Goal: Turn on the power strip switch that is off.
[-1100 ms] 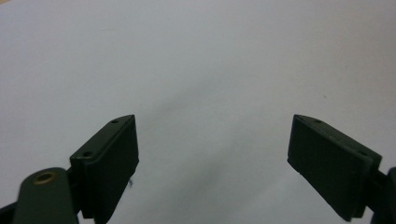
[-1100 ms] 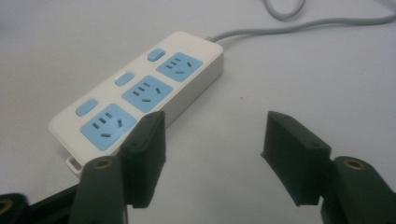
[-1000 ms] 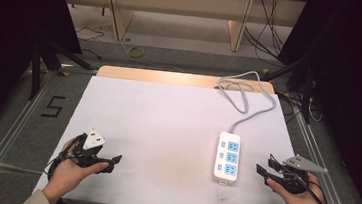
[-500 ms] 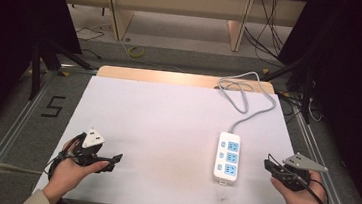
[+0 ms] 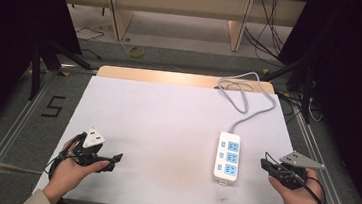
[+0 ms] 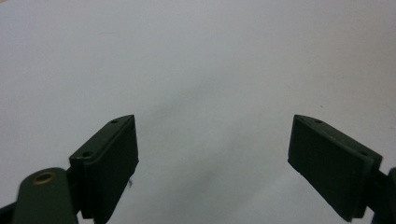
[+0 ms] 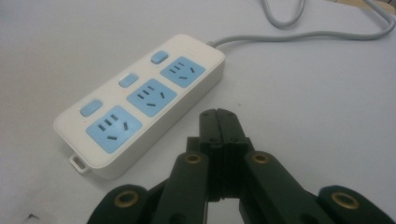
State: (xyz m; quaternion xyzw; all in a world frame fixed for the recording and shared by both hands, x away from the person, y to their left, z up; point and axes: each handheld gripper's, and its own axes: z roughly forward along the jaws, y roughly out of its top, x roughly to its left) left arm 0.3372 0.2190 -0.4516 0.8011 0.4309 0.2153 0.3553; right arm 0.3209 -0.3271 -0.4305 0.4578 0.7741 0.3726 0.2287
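One power strip (image 5: 227, 156) flat on counter (image 5: 166, 126), just beside right claw (image 5: 264, 164), jaws pressed together. Left claw (image 6: 212, 149) spread wide, empty. Likely next: approach squarely, press gently.

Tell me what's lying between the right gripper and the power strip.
Nothing: in the high view only bare white table separates the right gripper from the power strip. The right gripper view shows the same, its jaws shut.

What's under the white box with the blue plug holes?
The power strip lies flat on the white table. Its grey cord trails away behind it. Its underside is hidden.
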